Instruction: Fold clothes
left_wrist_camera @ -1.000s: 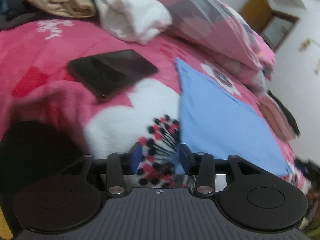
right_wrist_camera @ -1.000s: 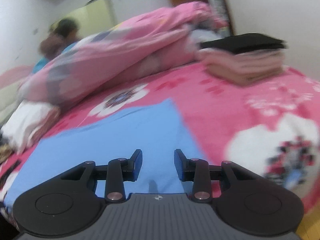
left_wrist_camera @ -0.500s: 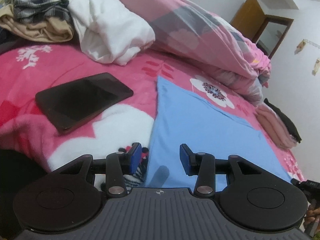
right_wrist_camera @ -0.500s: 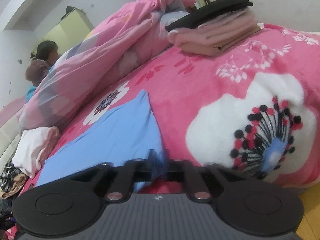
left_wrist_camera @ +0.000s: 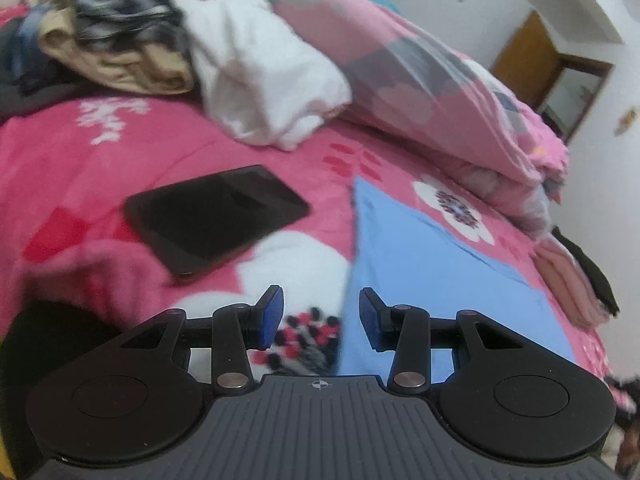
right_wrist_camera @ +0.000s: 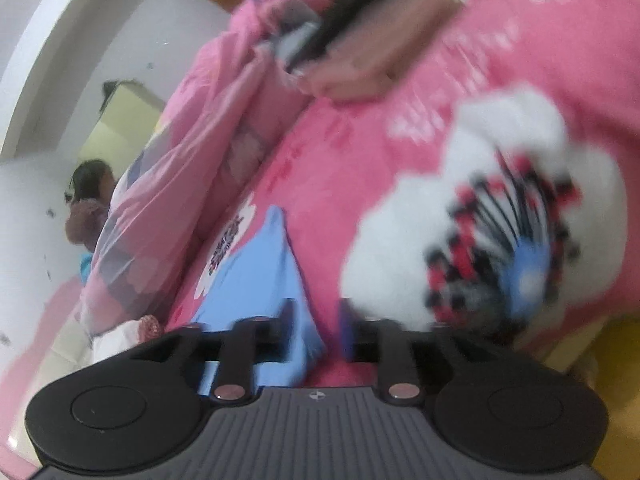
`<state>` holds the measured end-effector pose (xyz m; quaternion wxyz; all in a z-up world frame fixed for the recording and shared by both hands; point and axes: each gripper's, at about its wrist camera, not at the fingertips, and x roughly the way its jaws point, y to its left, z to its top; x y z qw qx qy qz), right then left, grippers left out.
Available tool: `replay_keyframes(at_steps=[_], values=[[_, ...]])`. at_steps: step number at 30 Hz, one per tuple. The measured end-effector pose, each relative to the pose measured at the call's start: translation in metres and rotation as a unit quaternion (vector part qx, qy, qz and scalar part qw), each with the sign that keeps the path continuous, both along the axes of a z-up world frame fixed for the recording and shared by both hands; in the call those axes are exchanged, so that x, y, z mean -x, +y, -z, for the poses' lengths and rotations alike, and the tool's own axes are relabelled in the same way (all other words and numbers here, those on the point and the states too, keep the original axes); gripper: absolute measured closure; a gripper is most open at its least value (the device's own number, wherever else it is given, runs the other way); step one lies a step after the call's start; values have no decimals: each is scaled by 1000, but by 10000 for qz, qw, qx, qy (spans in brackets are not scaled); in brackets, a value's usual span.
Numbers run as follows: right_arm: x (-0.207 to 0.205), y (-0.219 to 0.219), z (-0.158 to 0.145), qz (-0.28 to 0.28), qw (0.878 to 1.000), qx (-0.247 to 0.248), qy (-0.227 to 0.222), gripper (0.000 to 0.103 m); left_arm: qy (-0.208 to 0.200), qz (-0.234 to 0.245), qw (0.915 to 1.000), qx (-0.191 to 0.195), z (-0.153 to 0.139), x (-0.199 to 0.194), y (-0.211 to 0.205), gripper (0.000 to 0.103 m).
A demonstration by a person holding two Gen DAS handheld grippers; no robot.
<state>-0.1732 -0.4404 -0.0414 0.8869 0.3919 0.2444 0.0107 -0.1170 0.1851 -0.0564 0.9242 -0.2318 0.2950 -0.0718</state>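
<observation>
Left claw [left_wrist_camera: 320, 318] open over the near edge of a blue garment [left_wrist_camera: 436, 272] spread flat on the pink floral bed [left_wrist_camera: 120, 168]; right claw [right_wrist_camera: 314, 330] blurred, parted beside the garment's corner.

Left gripper [left_wrist_camera: 320, 312] (jaws apart) hovers over blue cloth's [left_wrist_camera: 440, 280] edge, near phone [left_wrist_camera: 216, 216].
</observation>
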Motion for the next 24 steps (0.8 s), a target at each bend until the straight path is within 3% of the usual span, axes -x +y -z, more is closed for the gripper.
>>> replay_keyframes(at_steps=[5,6,8,9,13,15,20,24], values=[[-46,15,-5,-510,9981,326,62,66,-76,481,9987,143,15,-18,-33,61],[-56,18,-1,-654,9970,375,195,72,-77,499,9987,98,16,-19,-35,61],[-64,21,5,-760,9953,465,369,98,-79,535,9985,7,20,-21,-40,61],[-63,20,5,-713,9958,457,352,103,-80,554,9984,-39,22,-22,-42,62],[-55,3,14,-280,9987,302,303,103,-80,622,9979,-157,28,-24,-47,62],[-55,-11,32,-210,9991,-211,316,103,-58,637,9978,-145,28,-24,-46,63],[-56,-13,20,-264,9985,-436,173,102,-51,634,9979,-143,27,-24,-45,63],[-72,-12,17,-383,9982,-386,267,91,-45,613,9980,-113,27,-24,-45,63]])
